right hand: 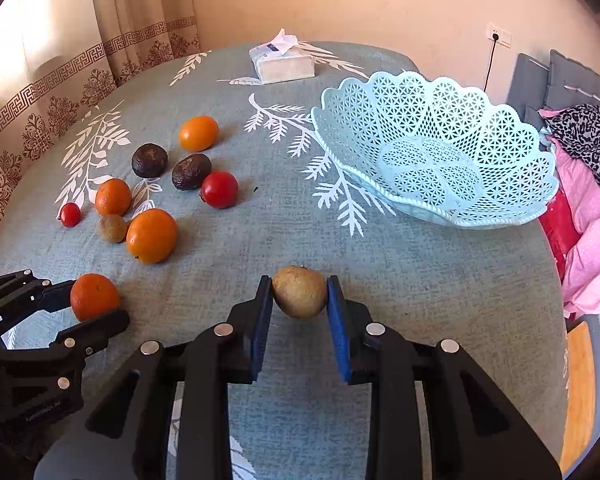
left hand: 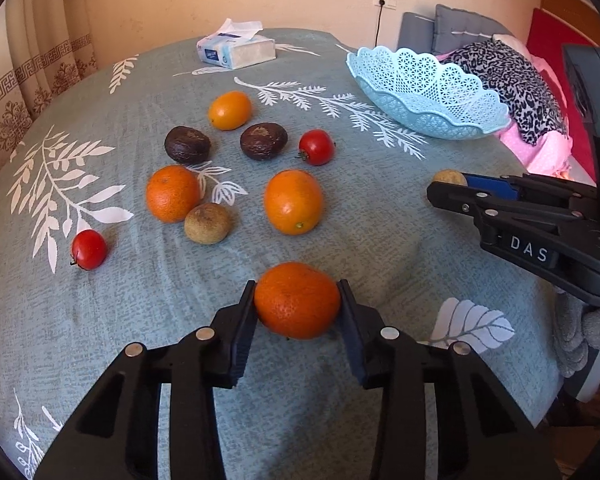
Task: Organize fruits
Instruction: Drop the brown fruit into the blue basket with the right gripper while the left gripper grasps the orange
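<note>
My left gripper (left hand: 298,300) is shut on an orange tangerine (left hand: 296,300) at the near side of the table; the tangerine also shows in the right wrist view (right hand: 94,296). My right gripper (right hand: 299,292) is shut on a brown-green kiwi (right hand: 299,291), seen small in the left wrist view (left hand: 448,177). A light blue lattice basket (right hand: 435,152) stands empty at the far right, also in the left wrist view (left hand: 427,92). Loose on the cloth lie several fruits: oranges (left hand: 294,201), two dark avocados (left hand: 263,141), tomatoes (left hand: 316,146) and another kiwi (left hand: 207,223).
A tissue pack (left hand: 236,50) lies at the far edge of the round table with its teal leaf-print cloth (left hand: 379,216). A bed with pink and leopard-print bedding (right hand: 587,184) is beyond the table's right edge. Curtains hang at the left.
</note>
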{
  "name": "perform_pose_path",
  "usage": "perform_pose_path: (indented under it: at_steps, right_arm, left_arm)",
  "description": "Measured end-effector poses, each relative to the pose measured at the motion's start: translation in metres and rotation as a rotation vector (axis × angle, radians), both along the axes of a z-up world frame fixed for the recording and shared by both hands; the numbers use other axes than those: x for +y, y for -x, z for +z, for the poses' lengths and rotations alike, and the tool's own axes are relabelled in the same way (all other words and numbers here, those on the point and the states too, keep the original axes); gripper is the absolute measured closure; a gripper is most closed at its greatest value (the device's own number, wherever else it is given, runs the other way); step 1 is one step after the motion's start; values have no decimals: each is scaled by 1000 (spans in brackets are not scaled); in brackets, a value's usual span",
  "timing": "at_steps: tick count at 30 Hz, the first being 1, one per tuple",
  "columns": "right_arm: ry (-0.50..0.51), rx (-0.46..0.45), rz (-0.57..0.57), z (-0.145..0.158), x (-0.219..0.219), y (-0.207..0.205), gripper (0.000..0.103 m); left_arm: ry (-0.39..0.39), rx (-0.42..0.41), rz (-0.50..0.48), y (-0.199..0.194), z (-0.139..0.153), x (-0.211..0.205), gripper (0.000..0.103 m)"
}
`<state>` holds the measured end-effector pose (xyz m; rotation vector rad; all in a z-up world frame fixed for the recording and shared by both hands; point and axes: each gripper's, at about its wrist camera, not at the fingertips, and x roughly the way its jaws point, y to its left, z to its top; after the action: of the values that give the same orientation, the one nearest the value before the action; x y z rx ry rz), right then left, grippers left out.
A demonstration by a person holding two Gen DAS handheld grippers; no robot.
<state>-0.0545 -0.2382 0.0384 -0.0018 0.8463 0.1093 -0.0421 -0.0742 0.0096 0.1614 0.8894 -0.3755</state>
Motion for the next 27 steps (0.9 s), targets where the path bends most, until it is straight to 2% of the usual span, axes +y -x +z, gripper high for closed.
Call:
perform_pose_path:
  at_steps: [13, 22, 27]
  right_arm:
    - [-68, -60, -17, 26, -15, 7, 75]
    - [-83, -145, -88, 53, -44, 6, 75]
    - [-78, -182, -148, 61, -65, -9, 75]
  left_arm:
    - [28, -33, 8, -2, 19, 1, 64]
    - [18, -58, 19, -9, 30, -6, 64]
    - [2, -74, 24, -14, 35, -14, 64]
